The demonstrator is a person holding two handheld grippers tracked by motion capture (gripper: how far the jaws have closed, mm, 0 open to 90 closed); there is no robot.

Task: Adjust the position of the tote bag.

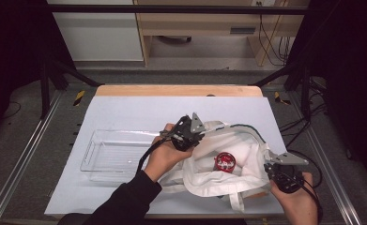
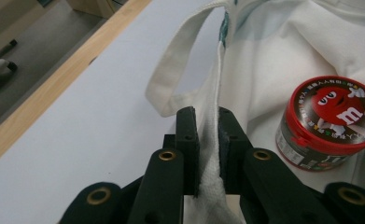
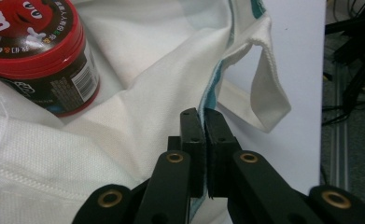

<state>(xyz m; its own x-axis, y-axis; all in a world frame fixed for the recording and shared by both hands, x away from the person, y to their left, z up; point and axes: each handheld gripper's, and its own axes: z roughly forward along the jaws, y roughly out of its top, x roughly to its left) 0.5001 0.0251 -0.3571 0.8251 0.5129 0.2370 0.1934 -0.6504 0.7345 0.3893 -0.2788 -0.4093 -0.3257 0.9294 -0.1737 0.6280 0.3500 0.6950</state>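
Note:
A white cloth tote bag (image 1: 228, 176) lies on the right half of the table, its mouth held wide. A red-lidded candy tub (image 1: 225, 161) stands inside the bag. My left gripper (image 1: 194, 134) is shut on the bag's left rim (image 2: 214, 116), close to a handle loop (image 2: 171, 70), with the candy tub (image 2: 327, 122) to its right. My right gripper (image 1: 277, 169) is shut on the bag's right rim (image 3: 213, 93), which has a teal edge; the candy tub (image 3: 35, 51) sits to its upper left and a handle loop (image 3: 271, 88) to its right.
A clear plastic tray (image 1: 118, 151) sits on the white table cover (image 1: 139, 110) left of the bag. The wooden table edge (image 1: 179, 90) runs along the far side. Metal frame rails and cables flank the table.

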